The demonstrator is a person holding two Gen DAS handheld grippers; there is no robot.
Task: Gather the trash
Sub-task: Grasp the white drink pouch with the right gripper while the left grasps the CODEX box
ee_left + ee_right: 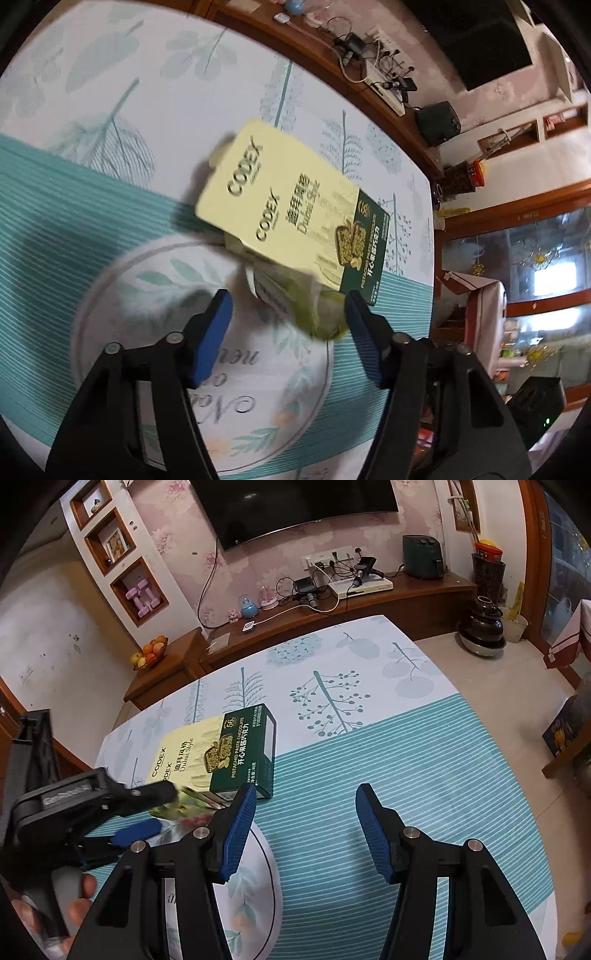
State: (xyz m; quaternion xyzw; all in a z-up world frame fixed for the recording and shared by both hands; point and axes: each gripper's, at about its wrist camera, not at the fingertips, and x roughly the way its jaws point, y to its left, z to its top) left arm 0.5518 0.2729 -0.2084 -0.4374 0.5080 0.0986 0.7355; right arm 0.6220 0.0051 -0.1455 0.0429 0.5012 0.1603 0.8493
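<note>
Two pieces still uncollected, I'd say: chocolate box (291,210) on the table (110,110), crumpled wrapper (314,310) just beside it; left gripper (288,306) spread around wrapper; right gripper (306,801) spread, empty.

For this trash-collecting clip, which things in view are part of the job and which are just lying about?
Part of the job:
chocolate box
crumpled green wrapper
left tongs, open around the wrapper
right tongs, open, empty

Lying about:
fruit bowl
TV
air fryer
tablecloth
</note>
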